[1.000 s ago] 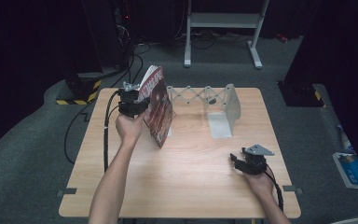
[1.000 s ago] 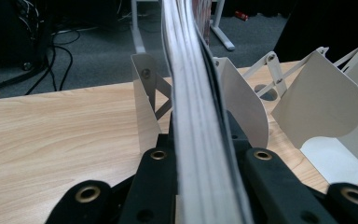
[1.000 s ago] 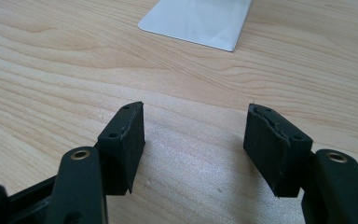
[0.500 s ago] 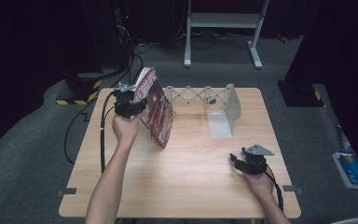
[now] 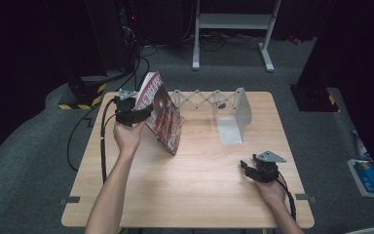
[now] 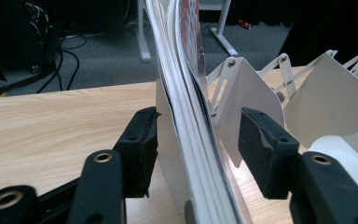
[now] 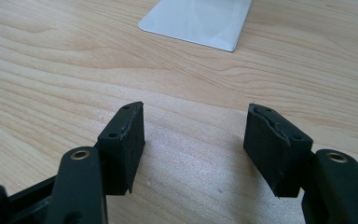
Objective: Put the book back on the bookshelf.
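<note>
Wooden table (image 5: 195, 195); left gripper (image 6: 193, 140), now released, straddles the book (image 5: 163, 114); right gripper (image 7: 193, 140) stays spread.

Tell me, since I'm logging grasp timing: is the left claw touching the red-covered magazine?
Apart. In the left gripper view, the left claw straddles the red-covered magazine, with gaps visible between each black pad and the pages.

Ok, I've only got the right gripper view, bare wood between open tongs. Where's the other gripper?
Observer: At the table's far left, the left tongs are open around a magazine.
Operator: Is the magazine lying flat?
Observer: No, it stands on the table, tilted, beside a white rack.
Operator: And the white plate at the top of my view?
Observer: That's the rack's flat foot, ahead of the right tongs.
</note>
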`<state>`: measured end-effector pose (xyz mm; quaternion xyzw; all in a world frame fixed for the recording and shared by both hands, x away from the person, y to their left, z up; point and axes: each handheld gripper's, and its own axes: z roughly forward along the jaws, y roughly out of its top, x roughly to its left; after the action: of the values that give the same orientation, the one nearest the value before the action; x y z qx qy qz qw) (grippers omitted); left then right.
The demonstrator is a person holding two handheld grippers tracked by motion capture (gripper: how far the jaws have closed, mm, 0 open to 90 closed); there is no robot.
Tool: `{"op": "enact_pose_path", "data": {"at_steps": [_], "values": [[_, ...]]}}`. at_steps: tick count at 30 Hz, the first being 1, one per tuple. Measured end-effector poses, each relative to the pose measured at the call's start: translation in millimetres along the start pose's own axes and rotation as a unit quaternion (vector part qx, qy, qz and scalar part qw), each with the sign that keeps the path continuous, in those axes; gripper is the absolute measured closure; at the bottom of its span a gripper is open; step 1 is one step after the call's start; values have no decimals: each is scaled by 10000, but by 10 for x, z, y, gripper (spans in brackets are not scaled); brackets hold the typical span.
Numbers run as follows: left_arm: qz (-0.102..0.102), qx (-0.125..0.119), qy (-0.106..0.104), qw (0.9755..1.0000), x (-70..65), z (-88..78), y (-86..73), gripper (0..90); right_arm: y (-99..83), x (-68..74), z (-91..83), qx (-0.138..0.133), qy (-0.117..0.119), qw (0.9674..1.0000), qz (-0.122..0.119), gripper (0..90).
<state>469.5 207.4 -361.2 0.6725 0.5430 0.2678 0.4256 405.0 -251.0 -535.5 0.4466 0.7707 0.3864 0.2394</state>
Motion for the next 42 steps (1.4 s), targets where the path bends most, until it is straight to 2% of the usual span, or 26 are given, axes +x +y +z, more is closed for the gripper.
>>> {"op": "enact_pose_path", "data": {"at_steps": [5, 12, 22, 42], "values": [[-57, -110, -171, 9998, 9, -66, 3, 437, 0, 0, 0, -2, -2, 10000, 0, 382], [-75, -168, -244, 9995, 19, -130, -3, 422, 0, 0, 0, -1, 0, 10000, 0, 381], [-13, -277, -286, 9992, 31, -228, -2, 415, 0, 0, 2, -4, 4, 10000, -3, 381], [-115, -477, -346, 9982, 99, -413, -19, 398, -1, 1, 3, -9, 12, 10000, 16, 380]]}}
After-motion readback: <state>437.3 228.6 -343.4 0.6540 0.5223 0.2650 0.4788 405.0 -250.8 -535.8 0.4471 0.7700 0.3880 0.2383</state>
